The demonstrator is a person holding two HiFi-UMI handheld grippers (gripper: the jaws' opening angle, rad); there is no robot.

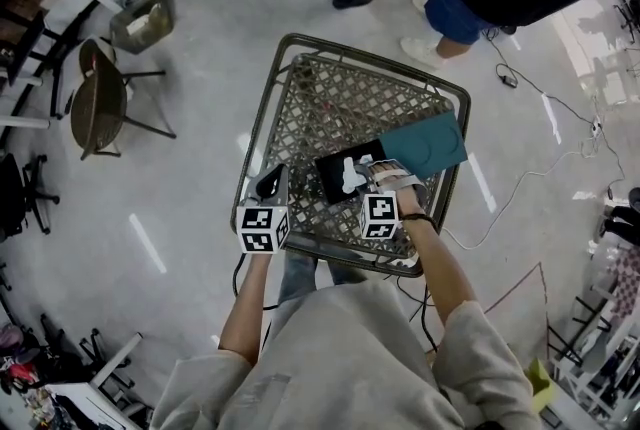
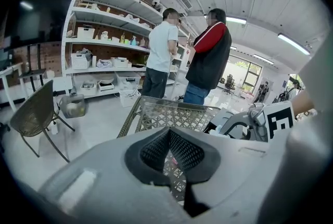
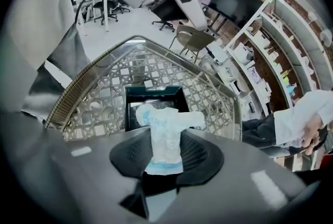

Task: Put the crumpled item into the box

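— So where's your crumpled item?
— Clamped in the jaws of your right gripper, poised over the black box on the tabletop. On your left gripper, jaws together, holding nothing.

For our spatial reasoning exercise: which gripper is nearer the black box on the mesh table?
Right. The right gripper, holding the crumpled item, hangs over the black box; the left gripper sits left of it.

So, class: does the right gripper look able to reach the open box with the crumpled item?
Probably yes: the right gripper, shut on the crumpled item, hangs above the open box, with nothing between them.
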